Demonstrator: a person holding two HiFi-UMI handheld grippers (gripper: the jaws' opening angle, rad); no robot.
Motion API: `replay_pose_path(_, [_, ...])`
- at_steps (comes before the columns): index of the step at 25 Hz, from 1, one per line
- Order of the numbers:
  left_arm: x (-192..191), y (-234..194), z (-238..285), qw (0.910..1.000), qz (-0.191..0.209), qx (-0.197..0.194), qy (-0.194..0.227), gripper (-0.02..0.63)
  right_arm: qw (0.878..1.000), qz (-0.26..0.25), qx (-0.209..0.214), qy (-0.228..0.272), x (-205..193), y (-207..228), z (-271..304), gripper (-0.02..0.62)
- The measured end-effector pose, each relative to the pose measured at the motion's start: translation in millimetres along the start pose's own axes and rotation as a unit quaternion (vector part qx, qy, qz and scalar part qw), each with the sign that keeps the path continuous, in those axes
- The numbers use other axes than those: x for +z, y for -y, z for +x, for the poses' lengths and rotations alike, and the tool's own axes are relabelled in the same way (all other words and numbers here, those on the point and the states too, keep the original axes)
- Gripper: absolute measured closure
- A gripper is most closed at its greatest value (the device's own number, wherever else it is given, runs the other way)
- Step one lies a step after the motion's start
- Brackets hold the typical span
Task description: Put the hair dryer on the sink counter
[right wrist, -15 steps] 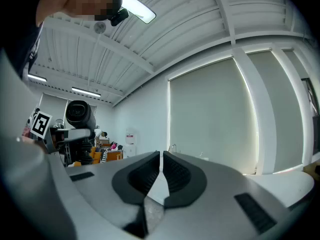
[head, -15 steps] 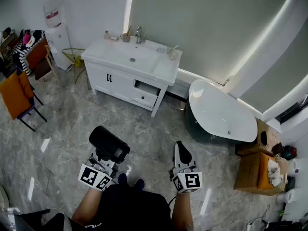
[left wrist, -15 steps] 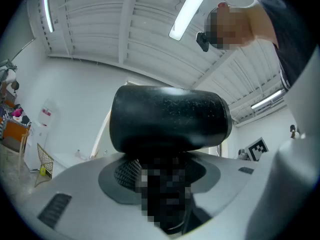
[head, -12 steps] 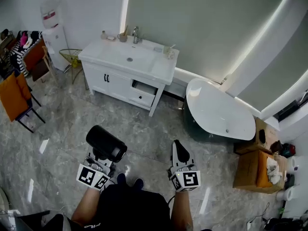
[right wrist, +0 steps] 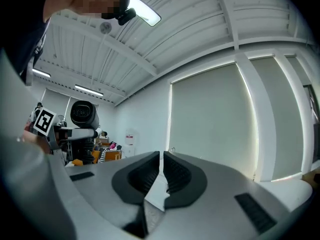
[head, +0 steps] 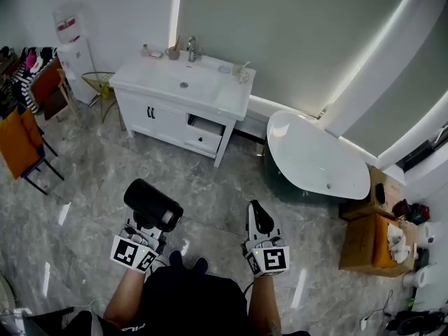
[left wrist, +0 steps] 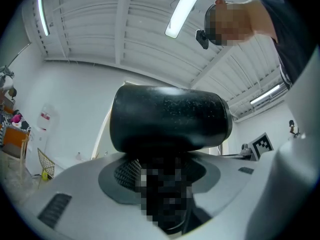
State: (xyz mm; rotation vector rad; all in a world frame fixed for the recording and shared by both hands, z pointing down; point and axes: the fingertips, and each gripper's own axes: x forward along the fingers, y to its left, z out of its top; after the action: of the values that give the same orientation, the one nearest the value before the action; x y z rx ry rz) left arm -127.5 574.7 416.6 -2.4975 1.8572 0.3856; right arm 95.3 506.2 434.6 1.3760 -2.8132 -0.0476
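The black hair dryer (head: 154,205) has a short, thick cylindrical barrel with a matt, faintly speckled plastic shell. The barrel lies roughly level. In the right gripper view one round end shows as a ring with a dark centre, facing the right side. A handle drops from the underside of the barrel; its detail cannot be made out.

The left hand-held gripper (head: 149,224) grips this handle. Its jaws stand wide apart with the handle clamped between the ribbed pads and the barrel sitting directly above them. The hair dryer is carried in the air in front of the person's body, on the left, above the grey marble-pattern floor (head: 91,180). It is well apart from the desk.

The right hand-held gripper (head: 259,214) is held beside the left one, apart from it. Its jaws are closed together with nothing between them.

The white cabinet desk with an inset sink basin (head: 224,98) stands against the far wall. A chrome tap (head: 191,47) and several small items stand along its back edge. One drawer (head: 203,128) on the cabinet front is pulled open. A white oval bathtub (head: 315,161) lies to the right of the desk, and a white water dispenser (head: 70,44) stands to its left
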Motion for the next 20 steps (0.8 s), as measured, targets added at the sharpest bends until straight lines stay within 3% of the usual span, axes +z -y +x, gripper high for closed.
replay_pose_path(5, [-0.4,0.4,12.9,0.9999,0.012,0.005,0.002,0.382,0.999,-0.028,-0.013,0.013,3.2,16.9,-7.6,0.552])
replay_pose_path(20, [1.8,17.1,31.2,0.9993,0.028,0.021,0.016,0.382,1.000,0.003,-0.018,0.007,-11.3,59.0,-27.1,0.554])
